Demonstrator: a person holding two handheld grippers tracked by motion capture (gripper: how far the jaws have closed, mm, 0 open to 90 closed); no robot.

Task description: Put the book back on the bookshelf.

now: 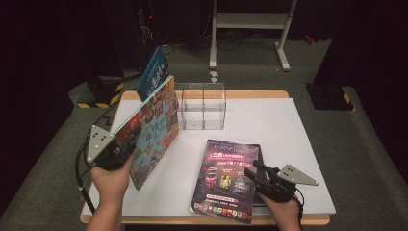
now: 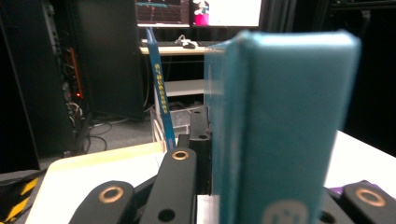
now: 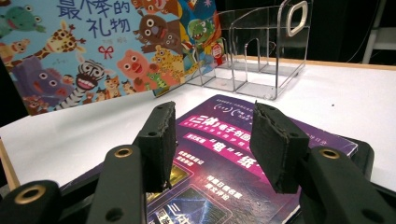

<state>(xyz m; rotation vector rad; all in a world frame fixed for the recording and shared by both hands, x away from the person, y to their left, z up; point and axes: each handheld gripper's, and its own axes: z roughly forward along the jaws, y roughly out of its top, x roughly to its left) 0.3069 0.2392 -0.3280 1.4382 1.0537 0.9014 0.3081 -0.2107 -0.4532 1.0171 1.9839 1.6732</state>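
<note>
**Picture book up on edge, rack just beyond**

I hold the picture book (image 1: 156,130) upright in my left fingers (image 2: 205,140), clamped on its teal spine, long axis aimed at the clear rack (image 1: 202,106) just beyond. My right fingers (image 3: 212,140) gape over the purple magazine (image 1: 228,180) flat on the bench (image 1: 288,134). The right gripper view shows the book's animal cover; the left gripper view gives its spine.

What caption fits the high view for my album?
Left gripper lifts a colourful animal picture book tilted off the table while the right gripper hovers open over a purple magazine.
</note>
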